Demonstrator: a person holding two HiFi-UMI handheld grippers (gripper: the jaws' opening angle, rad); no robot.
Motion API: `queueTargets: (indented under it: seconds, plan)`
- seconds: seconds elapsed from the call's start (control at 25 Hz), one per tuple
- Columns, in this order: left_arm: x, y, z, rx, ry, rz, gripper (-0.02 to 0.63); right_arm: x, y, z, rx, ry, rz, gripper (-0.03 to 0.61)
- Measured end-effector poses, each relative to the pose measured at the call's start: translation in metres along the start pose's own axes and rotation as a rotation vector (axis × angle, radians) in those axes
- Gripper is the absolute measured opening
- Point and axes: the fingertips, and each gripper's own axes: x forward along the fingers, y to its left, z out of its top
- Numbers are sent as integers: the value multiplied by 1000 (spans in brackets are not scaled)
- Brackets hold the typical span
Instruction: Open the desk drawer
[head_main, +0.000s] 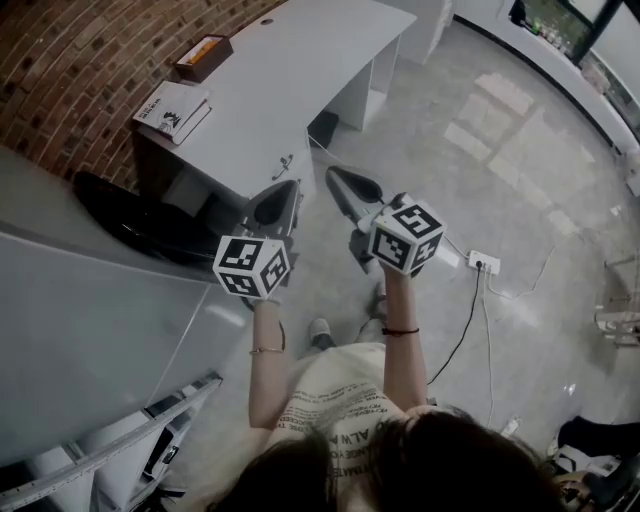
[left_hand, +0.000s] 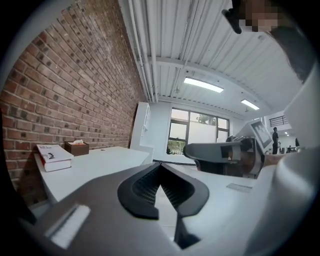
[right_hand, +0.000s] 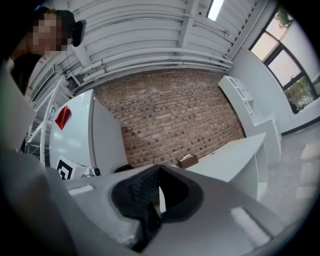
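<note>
Person stands on the floor (head_main: 500, 170) with both arms raised, left tongs (head_main: 290, 188) and right tongs (head_main: 335, 175) side by side in the air, near each other but not touching, both aimed toward the white bench (head_main: 300, 70). Left tongs are closed: in the left gripper view the dark pads meet at the tip with nothing between them. Right tongs are the same, pads together at the tip and empty. Marker cubes sit behind each pair, left cube (head_main: 252, 266), right cube (head_main: 406, 238). The bench stands ahead against the brick wall (head_main: 60, 60), well apart from both tongs. On it a book (head_main: 172, 110) lies flat near the left end and a brown tissue box (head_main: 203, 56) sits further along by the wall. The drawer can't be made out from any view; the dark underside of the bench below the book is all that shows. A white power strip (head_main: 483, 263) lies on the floor to the right with a cable running from it. A grey surface (head_main: 80, 320) fills the near left
</note>
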Motion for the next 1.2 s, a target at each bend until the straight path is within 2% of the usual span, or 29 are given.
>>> queueTargets:
  seconds: [0.24, 0.56, 0.72, 0.92, 1.2]
  plan:
    - [39, 9, 19, -7, -29, 93, -2, 20, -39, 27, -2, 24, 89, 3]
    - [92, -1, 22, -52, -59, 227, -2, 29, -94, 46, -20, 99, 217, 3]
    - [104, -7, 12, -77, -57, 314, -2, 32, -114, 42, -1, 141, 280, 3]
    - [98, -13, -5, -110, -53, 428, -2, 32, -115, 23, 11, 197, 364, 3]
    - [81, -13, -23, -134, -28, 525, -2, 37, -111, 4, 48, 231, 421, 3]
